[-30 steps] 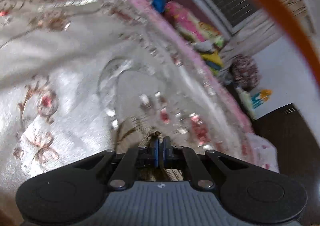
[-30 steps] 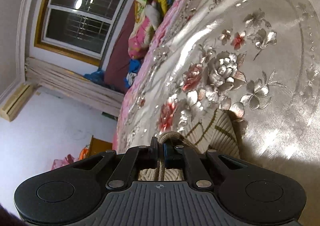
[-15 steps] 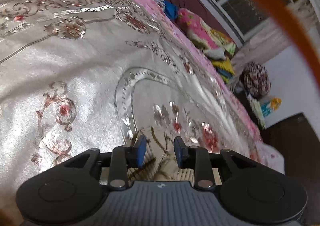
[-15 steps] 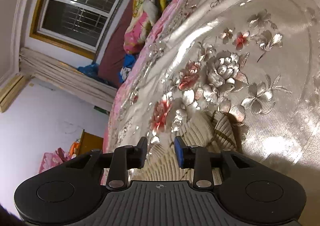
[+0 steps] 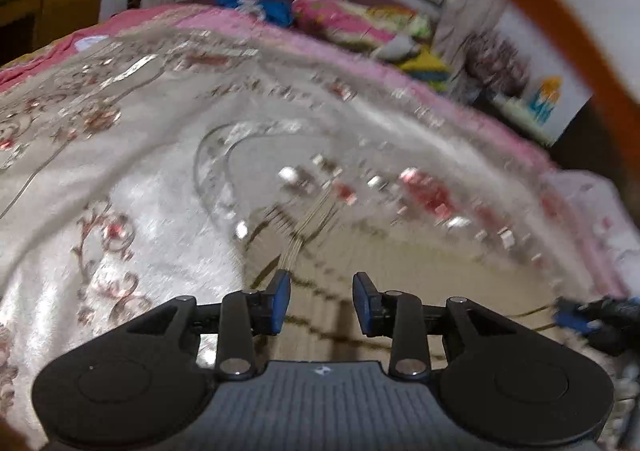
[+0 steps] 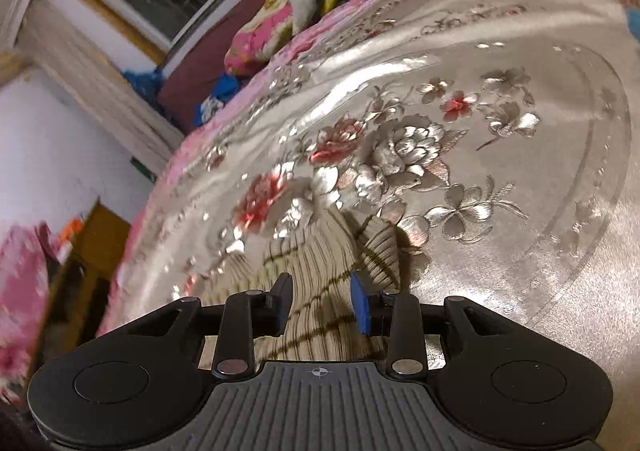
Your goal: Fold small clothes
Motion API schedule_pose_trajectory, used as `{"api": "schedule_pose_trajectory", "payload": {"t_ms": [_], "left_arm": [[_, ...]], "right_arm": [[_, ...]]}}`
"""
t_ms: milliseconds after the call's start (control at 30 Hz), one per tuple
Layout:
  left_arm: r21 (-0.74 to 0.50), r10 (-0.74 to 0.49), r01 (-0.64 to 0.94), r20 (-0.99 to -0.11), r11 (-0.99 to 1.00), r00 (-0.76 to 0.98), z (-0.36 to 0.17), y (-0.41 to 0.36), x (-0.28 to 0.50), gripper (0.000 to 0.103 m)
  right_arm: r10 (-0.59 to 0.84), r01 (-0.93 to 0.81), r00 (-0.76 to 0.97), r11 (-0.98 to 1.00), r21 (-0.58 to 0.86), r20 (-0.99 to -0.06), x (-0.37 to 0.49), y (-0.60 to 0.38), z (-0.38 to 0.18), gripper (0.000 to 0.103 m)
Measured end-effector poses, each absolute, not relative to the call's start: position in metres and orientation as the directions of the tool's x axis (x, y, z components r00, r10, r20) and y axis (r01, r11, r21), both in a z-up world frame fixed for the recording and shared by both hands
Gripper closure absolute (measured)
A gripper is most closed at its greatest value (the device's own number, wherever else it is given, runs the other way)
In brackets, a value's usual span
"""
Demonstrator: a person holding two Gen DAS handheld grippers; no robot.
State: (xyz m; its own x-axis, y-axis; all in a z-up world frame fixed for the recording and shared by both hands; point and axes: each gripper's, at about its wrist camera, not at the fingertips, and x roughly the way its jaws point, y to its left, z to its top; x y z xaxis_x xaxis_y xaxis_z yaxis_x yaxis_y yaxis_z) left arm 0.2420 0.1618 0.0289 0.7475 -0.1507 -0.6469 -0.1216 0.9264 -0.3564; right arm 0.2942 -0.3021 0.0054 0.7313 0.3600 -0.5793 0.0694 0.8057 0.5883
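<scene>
On the bed: the small beige garment (image 6: 320,291) is lying flat on the silvery flowered bedspread (image 6: 520,131), right under both tools.
Step in hand: looks like a fold is just getting let go — both tools are sitting over the cloth with nothing pinched.
Left hand-held gripper (image 5: 321,303): its jaws have just been opening and are standing narrowly apart, with the cloth lying below the gap rather than being pressed. View is blurry here.
Right hand-held gripper (image 6: 320,301): same deal, narrowly parted after just opening, pads clear of the fabric, hovering over the ribbed edge.
Next move: I'm guessing it's calling for a fresh pinch on an edge or corner for another fold — needs both tips low enough to catch only the top layer.
How the garment is looking: pale knit, ribbed, with thin dark olive lines crossing it; one end is showing a rounded, bunched hem (image 6: 380,247).
</scene>
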Motion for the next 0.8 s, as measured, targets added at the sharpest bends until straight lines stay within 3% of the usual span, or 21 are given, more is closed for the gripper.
{"api": "schedule_pose_trajectory", "payload": {"t_ms": [233, 333, 433, 667, 700, 800], "left_arm": [[-0.311, -0.051, -0.223, -0.678, 0.924, 0.733, 0.009, 0.178, 0.242, 0.064], [-0.274, -0.016, -0.232, -0.678, 0.933, 0.735, 0.010, 0.174, 0.238, 0.065], [-0.255, -0.001, -0.238, -0.685, 0.937, 0.729, 0.011, 0.170, 0.239, 0.065], [-0.256, 0.034, -0.292, -0.697, 0.922, 0.716, 0.015, 0.177, 0.236, 0.064], [-0.248, 0.047, -0.299, -0.694, 0.921, 0.719, 0.017, 0.177, 0.232, 0.064], [-0.216, 0.093, -0.304, -0.655, 0.928, 0.750, 0.029, 0.173, 0.212, 0.064]], "right_arm": [[0.327, 0.075, 0.719, 0.840, 0.537, -0.613, 0.293, -0.300, 0.006, 0.071], [0.307, 0.083, 0.713, 0.856, 0.510, -0.631, 0.295, -0.299, 0.004, 0.085], [0.281, 0.089, 0.707, 0.875, 0.475, -0.650, 0.297, -0.295, 0.004, 0.092], [0.232, 0.111, 0.704, 0.897, 0.427, -0.671, 0.302, -0.295, 0.010, 0.091], [0.226, 0.110, 0.706, 0.901, 0.419, -0.671, 0.301, -0.295, 0.012, 0.085], [0.194, 0.083, 0.733, 0.926, 0.369, -0.652, 0.292, -0.290, 0.027, 0.085]]}}
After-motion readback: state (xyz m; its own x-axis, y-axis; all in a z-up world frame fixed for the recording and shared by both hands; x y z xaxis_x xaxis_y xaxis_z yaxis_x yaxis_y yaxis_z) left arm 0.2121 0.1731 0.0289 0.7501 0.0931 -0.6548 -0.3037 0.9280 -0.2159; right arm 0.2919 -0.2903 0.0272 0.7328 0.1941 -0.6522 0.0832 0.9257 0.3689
